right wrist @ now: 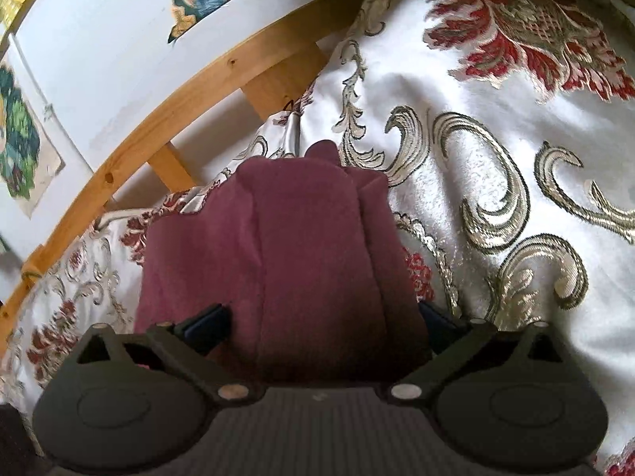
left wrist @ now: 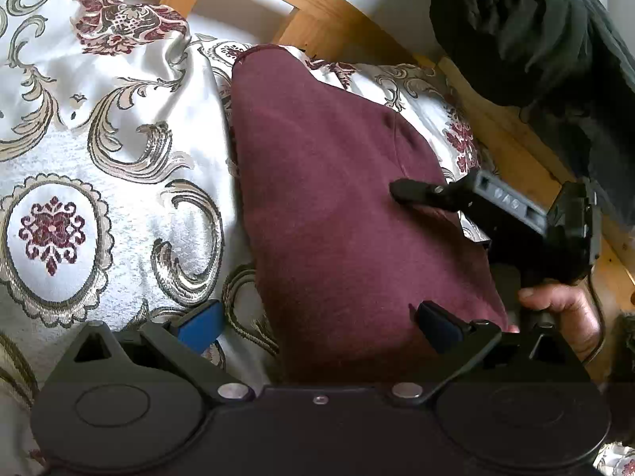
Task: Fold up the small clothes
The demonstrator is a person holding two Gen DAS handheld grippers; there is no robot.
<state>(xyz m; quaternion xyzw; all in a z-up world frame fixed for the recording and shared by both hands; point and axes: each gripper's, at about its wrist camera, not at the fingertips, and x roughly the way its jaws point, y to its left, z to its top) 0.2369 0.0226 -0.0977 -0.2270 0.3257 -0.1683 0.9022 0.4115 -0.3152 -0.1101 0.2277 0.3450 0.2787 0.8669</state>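
A maroon garment (left wrist: 337, 206) lies folded lengthwise on a patterned bedspread (left wrist: 99, 150). My left gripper (left wrist: 317, 325) is open, its jaws wide over the garment's near end, one blue pad on the bedspread and the other on the cloth. My right gripper (left wrist: 401, 194) reaches in from the right in the left wrist view, its finger resting on the garment's right side. In the right wrist view the garment (right wrist: 293, 254) fills the middle, and the right gripper (right wrist: 325, 325) stands open with its jaws astride the cloth's near end.
A wooden bed frame (left wrist: 317, 12) runs along the far side by a white wall (right wrist: 99, 59). A dark garment (left wrist: 535, 39) hangs at the upper right. Colourful pictures (right wrist: 20, 139) hang on the wall. A hand (left wrist: 563, 313) holds the right gripper's handle.
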